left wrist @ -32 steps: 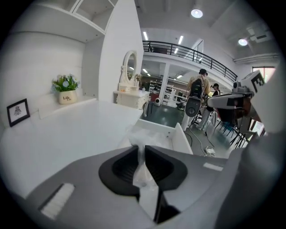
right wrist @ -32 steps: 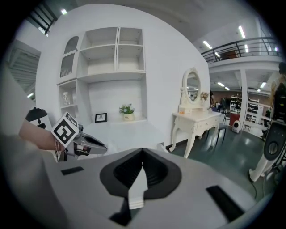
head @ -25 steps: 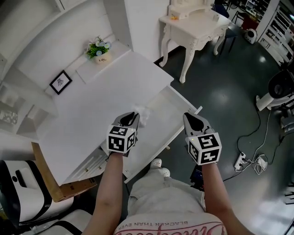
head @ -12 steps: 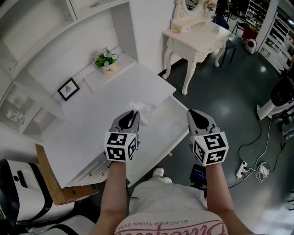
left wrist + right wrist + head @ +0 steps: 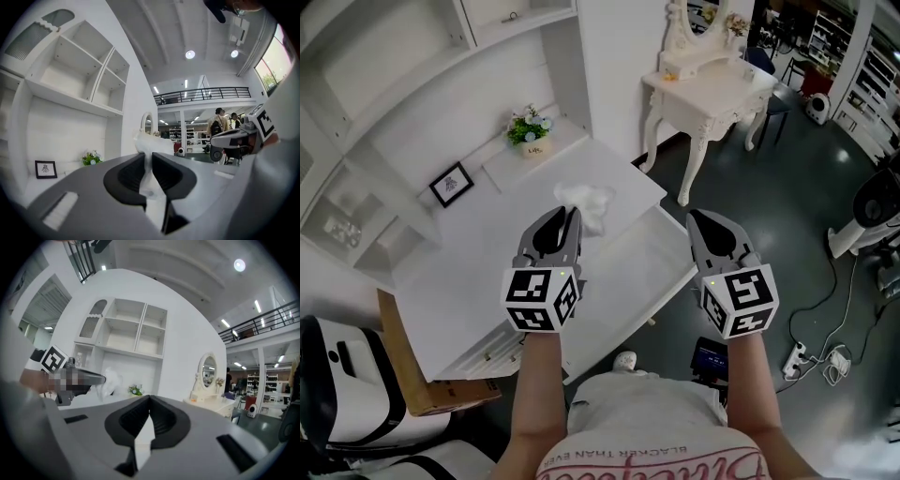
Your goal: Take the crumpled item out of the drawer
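Well, both forearms (image 5: 534, 394) reach forward; left tool (image 5: 572, 212) pinches the crumpled item (image 5: 592, 200), right tool (image 5: 697, 217) closed, empty.

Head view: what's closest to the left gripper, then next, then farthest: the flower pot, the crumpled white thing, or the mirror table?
1. Crumpled white thing: pinched in the left gripper, right at its tip.
2. Flower pot: farther ahead, a bit to the left.
3. Mirror table: far off, up at the right.

Bright ceiling lights (image 5: 190, 54); fisheye edges dark, warped.
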